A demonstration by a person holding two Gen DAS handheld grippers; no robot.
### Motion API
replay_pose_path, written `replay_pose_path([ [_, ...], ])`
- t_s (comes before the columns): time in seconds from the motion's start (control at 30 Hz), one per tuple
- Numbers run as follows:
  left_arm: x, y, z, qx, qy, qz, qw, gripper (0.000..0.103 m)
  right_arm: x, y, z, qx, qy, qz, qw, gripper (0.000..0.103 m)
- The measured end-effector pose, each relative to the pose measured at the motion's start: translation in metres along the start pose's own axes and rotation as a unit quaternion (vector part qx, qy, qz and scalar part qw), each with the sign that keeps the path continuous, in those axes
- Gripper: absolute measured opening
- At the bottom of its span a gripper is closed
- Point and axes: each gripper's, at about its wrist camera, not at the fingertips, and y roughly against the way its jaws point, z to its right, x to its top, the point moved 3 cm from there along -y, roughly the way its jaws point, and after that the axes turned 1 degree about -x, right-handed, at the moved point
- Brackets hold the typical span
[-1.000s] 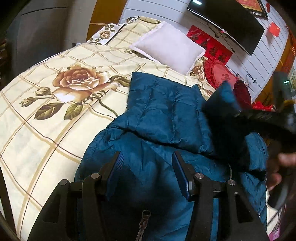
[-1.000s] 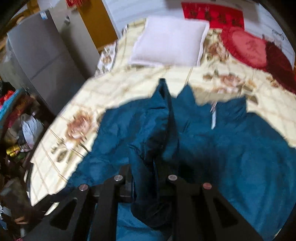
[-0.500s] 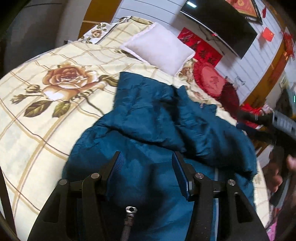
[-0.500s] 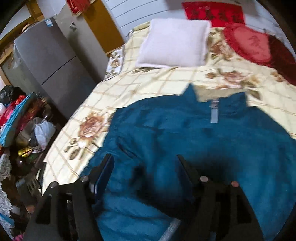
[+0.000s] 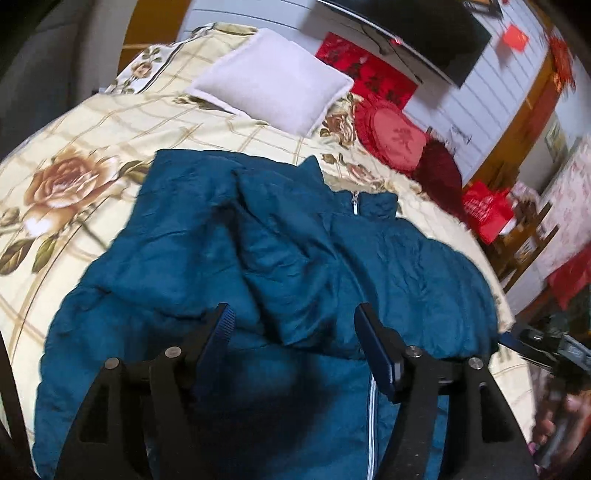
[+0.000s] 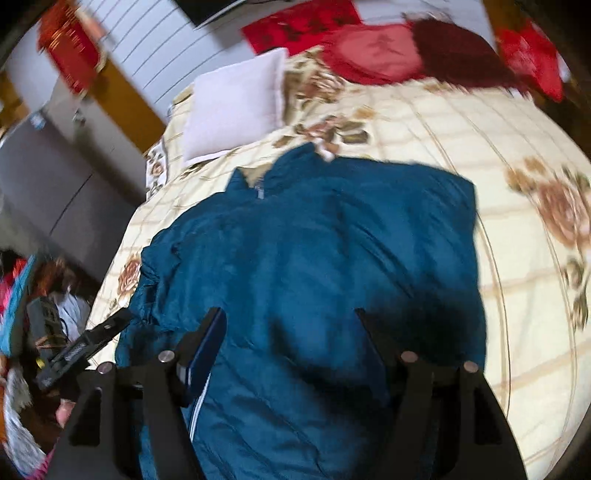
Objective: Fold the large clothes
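A large teal puffer jacket [image 5: 295, 258] lies on a bed, collar toward the pillow, zipper up the front, with one sleeve folded across its chest. It also fills the right wrist view [image 6: 325, 258]. My left gripper [image 5: 293, 325] is open and empty, hovering over the jacket's lower front. My right gripper [image 6: 290, 328] is open and empty above the jacket's lower part. The left gripper shows at the left edge of the right wrist view [image 6: 85, 343]; the right gripper shows at the right edge of the left wrist view [image 5: 546, 343].
The bed has a cream rose-print sheet [image 5: 74, 155]. A white pillow [image 5: 273, 96] and red cushions [image 5: 399, 140] lie at its head. A grey cabinet [image 6: 48, 192] and floor clutter [image 6: 22, 295] stand beside the bed. A television [image 5: 424, 33] hangs on the wall.
My right gripper let go of the jacket sleeve it held up, opened, and drew back to the right. The sleeve now lies folded across the jacket. My left gripper stayed open over the hem.
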Motion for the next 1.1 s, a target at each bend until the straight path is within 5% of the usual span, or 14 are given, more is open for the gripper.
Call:
replay_pose_path([
  [0.13, 0.008, -0.021, -0.019, 0.081, 0.006, -0.017, 0.9966, 0.049, -0.003, 0.014, 0.012, -0.004, 0.004, 0.014, 1.000, 0.072],
  [0.27, 0.008, -0.010, -0.063, 0.059, 0.094, -0.014, 0.9937, 0.049, -0.005, 0.035, 0.020, -0.006, 0.016, 0.035, 0.999, 0.074],
  [0.53, 0.011, -0.015, -0.048, 0.023, 0.076, -0.005, 0.9968, 0.049, -0.011, 0.042, 0.062, -0.010, -0.047, 0.047, 0.998, 0.078],
  [0.6, 0.011, -0.018, -0.038, 0.022, 0.055, -0.004, 0.9982, 0.035, -0.015, 0.041, 0.067, -0.021, -0.045, 0.045, 0.998, 0.078],
  [0.63, 0.012, -0.020, -0.032, 0.022, 0.038, -0.009, 0.9990, 0.006, -0.016, 0.041, 0.069, -0.031, -0.043, 0.047, 0.997, 0.078],
  [0.67, 0.013, -0.021, -0.028, 0.027, 0.028, -0.012, 0.9992, 0.000, -0.015, 0.043, 0.070, -0.039, -0.040, 0.052, 0.997, 0.078],
  [0.9, 0.068, 0.030, -0.019, 0.011, 0.008, 0.069, 0.9975, 0.000, 0.010, 0.050, 0.065, -0.085, -0.023, 0.096, 0.991, 0.078],
  [1.1, 0.060, 0.018, -0.042, 0.040, 0.011, 0.046, 0.9981, 0.000, 0.034, 0.009, 0.039, -0.091, 0.009, 0.090, 0.992, 0.072],
])
